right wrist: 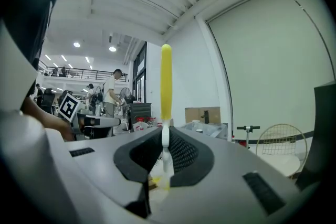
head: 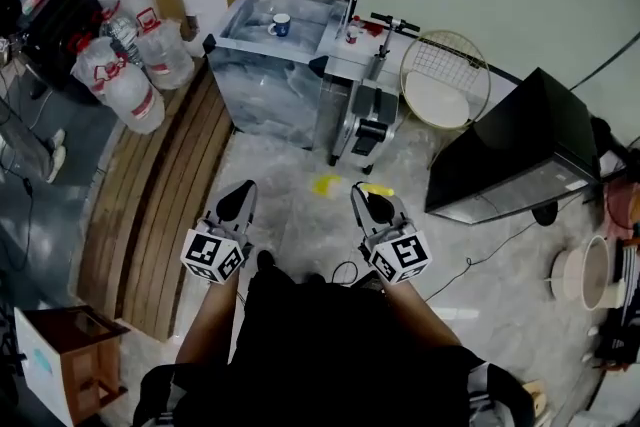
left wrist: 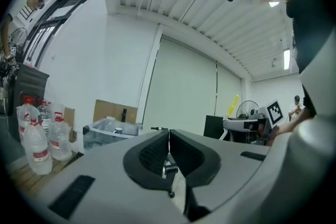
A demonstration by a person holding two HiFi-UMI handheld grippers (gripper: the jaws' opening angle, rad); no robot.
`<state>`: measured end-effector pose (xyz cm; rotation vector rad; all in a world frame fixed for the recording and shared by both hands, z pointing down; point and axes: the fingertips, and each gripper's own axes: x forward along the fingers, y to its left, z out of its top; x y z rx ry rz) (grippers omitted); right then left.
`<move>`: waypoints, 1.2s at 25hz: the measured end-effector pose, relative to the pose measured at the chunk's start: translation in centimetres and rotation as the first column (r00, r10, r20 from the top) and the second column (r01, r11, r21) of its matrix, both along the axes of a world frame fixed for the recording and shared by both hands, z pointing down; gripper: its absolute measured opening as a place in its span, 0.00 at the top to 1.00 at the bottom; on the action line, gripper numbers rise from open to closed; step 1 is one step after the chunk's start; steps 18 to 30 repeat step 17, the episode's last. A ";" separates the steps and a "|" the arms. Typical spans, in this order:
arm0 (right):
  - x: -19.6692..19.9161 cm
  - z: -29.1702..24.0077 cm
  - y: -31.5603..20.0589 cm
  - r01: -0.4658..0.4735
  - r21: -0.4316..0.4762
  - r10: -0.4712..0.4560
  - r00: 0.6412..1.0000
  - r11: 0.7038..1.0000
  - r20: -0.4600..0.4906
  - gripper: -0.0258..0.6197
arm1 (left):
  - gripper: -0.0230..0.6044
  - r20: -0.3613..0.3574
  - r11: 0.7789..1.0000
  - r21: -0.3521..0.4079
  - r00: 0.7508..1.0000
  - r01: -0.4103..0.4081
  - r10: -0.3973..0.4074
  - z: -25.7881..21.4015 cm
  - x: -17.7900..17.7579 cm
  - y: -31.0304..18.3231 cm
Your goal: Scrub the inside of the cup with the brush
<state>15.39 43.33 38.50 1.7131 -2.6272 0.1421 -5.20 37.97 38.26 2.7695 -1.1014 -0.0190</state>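
Cup (head: 280,25) well ahead
Right tool (right wrist: 165,139) grips the brush (right wrist: 166,81); left tool (left wrist: 168,139), clenched empty, should open for the cup

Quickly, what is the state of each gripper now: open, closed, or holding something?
Left gripper: closed, nothing between its jaws.
Right gripper: closed on the yellow-handled brush.

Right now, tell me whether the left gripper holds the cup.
No, the left gripper is shut with nothing between its jaws, and the cup stands far ahead of it.
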 end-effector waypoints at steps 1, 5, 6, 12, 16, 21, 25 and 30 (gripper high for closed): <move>0.2 0.4 0.6 0.007 -0.005 -0.007 1.000 1.000 0.001 0.90 | 0.93 -0.002 1.000 -0.007 1.000 0.007 -0.007 0.4 0.2 0.7; 0.8 0.7 2.1 0.015 -0.012 -0.015 1.000 1.000 0.015 0.90 | 0.93 0.020 1.000 -0.024 1.000 0.019 -0.018 1.1 1.0 3.4; 0.8 0.5 2.4 0.020 -0.006 -0.020 1.000 1.000 0.019 0.90 | 0.93 0.031 0.999 -0.025 0.999 0.021 -0.020 1.1 1.1 4.0; 1.1 0.0 3.6 0.036 0.016 -0.037 0.997 0.999 0.062 0.90 | 0.93 0.057 0.999 -0.036 0.998 0.040 -0.038 0.4 0.8 5.4; 1.9 0.8 4.1 0.041 -0.002 -0.041 0.996 0.999 0.076 0.90 | 0.93 0.071 0.999 0.006 0.997 0.038 -0.039 -1.4 1.4 5.7; 2.1 1.0 4.2 0.045 -0.006 -0.045 0.996 0.999 0.075 0.90 | 0.93 0.071 0.999 0.012 0.997 0.040 -0.041 -1.7 1.5 5.8; 2.1 1.0 4.2 0.045 -0.006 -0.045 0.996 0.999 0.075 0.90 | 0.93 0.071 0.999 0.012 0.997 0.040 -0.041 -1.7 1.5 5.8; 2.1 1.0 4.2 0.045 -0.006 -0.045 0.996 0.999 0.075 0.90 | 0.93 0.071 0.999 0.012 0.997 0.040 -0.041 -1.7 1.5 5.8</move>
